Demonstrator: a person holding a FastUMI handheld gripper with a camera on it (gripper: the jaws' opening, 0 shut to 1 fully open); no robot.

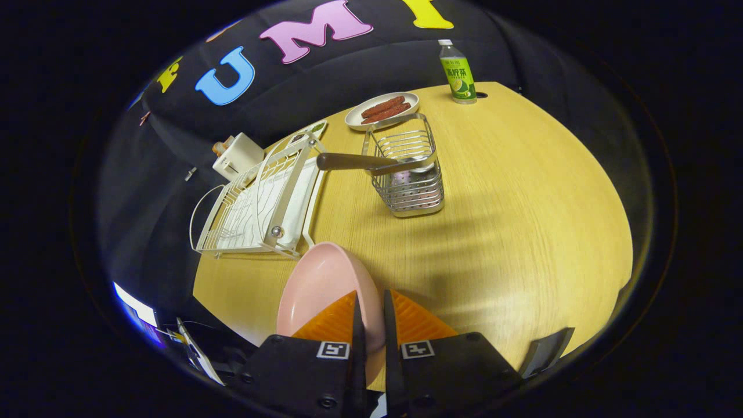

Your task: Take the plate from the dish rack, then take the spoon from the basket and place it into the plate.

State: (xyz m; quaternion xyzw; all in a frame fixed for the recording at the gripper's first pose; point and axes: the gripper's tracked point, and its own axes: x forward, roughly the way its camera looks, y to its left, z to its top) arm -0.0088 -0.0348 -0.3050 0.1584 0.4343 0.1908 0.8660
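A pink plate (318, 284) stands on edge between my fingers, above the wooden table (522, 220). My gripper (370, 305) is shut on its rim. Beyond the fingers, to the left, sits the white dish rack (261, 200), with nothing in its slots. Straight ahead stands a wire basket (409, 168). A spoon with a dark brown handle (348, 161) leans out of the basket toward the rack, its bowl down inside the basket.
Behind the basket is a white plate of sausages (382, 110), and a green bottle (457, 72) stands at the table's far edge. A white box (238, 155) sits behind the rack. A small tray (307, 132) lies between rack and sausage plate.
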